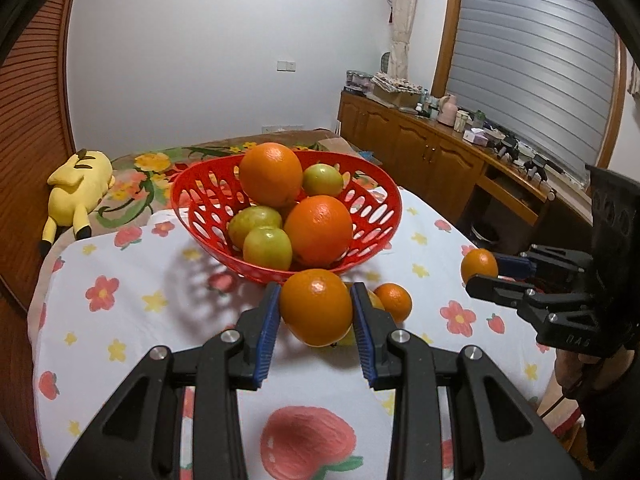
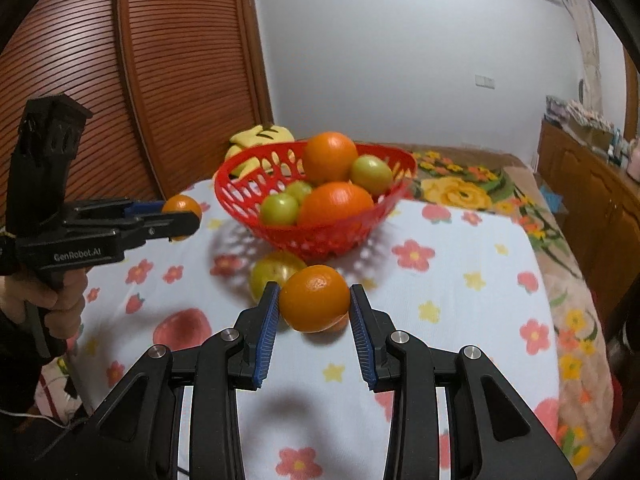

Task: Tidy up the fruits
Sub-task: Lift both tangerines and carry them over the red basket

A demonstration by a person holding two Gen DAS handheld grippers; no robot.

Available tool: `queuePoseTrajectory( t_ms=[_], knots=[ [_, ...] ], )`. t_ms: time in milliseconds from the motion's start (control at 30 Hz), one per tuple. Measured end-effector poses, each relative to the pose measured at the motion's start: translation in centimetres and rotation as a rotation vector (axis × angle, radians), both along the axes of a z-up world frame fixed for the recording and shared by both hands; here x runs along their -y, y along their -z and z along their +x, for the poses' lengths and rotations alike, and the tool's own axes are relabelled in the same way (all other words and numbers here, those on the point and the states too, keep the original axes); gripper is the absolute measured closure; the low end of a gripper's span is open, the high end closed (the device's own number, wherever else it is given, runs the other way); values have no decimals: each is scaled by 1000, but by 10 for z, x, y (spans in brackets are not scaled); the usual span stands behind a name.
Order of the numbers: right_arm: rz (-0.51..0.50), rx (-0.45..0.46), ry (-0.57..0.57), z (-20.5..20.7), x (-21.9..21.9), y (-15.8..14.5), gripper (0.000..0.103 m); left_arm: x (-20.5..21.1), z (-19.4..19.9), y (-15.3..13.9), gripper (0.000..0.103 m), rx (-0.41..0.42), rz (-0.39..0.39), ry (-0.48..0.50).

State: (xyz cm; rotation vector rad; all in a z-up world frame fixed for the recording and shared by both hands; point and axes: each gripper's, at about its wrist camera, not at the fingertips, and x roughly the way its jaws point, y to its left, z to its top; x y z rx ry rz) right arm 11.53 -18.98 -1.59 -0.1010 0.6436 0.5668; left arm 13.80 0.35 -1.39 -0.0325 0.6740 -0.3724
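Both grippers, left [image 1: 316, 312] and right [image 2: 315, 304], pinch an orange each; the red basket [image 1: 208, 200] lies straight ahead, left nearer.

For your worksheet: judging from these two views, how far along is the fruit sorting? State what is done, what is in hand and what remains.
Done: the red basket already holds two oranges and several green fruits. In hand: the left gripper is shut on an orange, and the right gripper is shut on another orange; neither is in the basket yet. Left: a small orange and a green fruit lie on the cloth.
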Motion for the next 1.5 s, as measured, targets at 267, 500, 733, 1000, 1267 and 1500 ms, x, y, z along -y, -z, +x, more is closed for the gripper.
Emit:
queuePoseTrajectory(
  t_ms=[267,500,733,1000,1267,1500],
  knots=[
    [-21,19,-19,19,-19,-13,69,-10,6,1,70,-2,-1,-24],
    [-49,26,-44,39,-35,-22,69,-19,11,1,70,-3,8,-40],
    [-100,15,-57,63,-54,-17,69,-28,26,2,70,-8,19,-68],
    [-117,-23,-56,84,-70,-1,69,-33,37,5,70,-17,27,-82],
    [-108,-53,-68,95,-80,6,68,-34,49,-1,70,-15,12,-78],
    [-94,-57,-67,97,-82,8,68,-31,68,0,70,-24,31,-88]
  ],
)
